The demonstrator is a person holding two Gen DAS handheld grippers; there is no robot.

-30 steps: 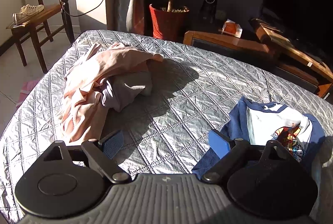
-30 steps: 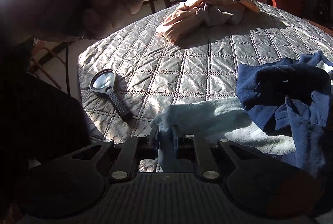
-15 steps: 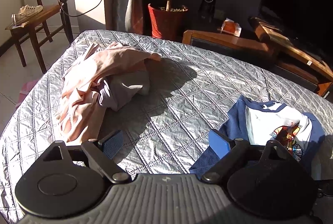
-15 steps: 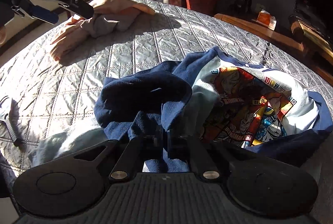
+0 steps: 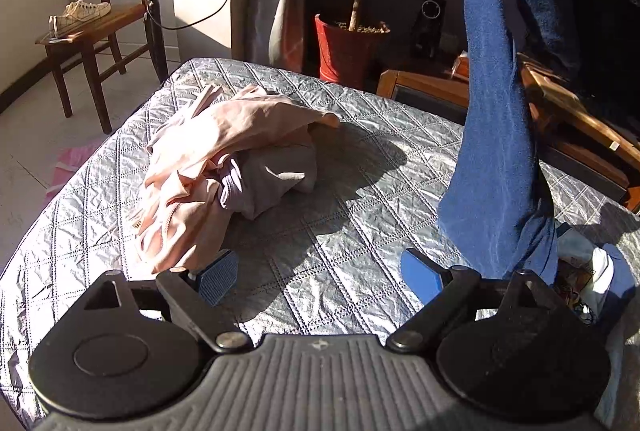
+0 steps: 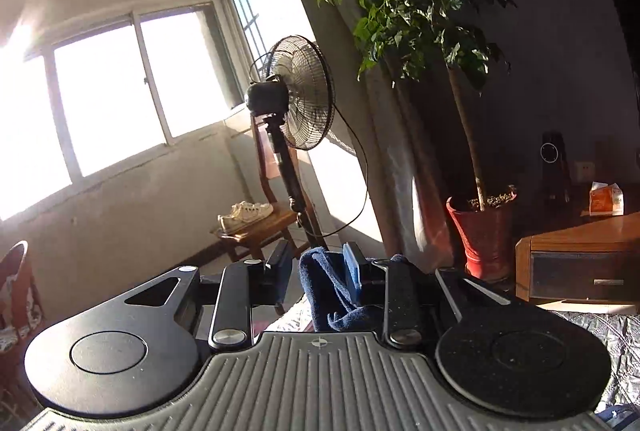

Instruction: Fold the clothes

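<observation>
Lying under low sun: silver quilted cover (image 5: 320, 231), wooden chair (image 5: 92, 43) with pale sneakers (image 5: 78, 15) at 10 o'clock, standing fan (image 6: 296, 91), red plant pot (image 5: 344, 47) at 12.

Hanging now from 1 o'clock down to 4 o'clock: blue shirt (image 5: 496, 135), hoisted off the cover where it was lying crumpled half a second ago. Resting at 10 o'clock, unmoved: pink clothes heap (image 5: 224, 167).

Pinching a blue fold: right gripper (image 6: 320, 271). Hovering with jaws spread wide: left gripper (image 5: 320, 271).

Showing no readable writing.
</observation>
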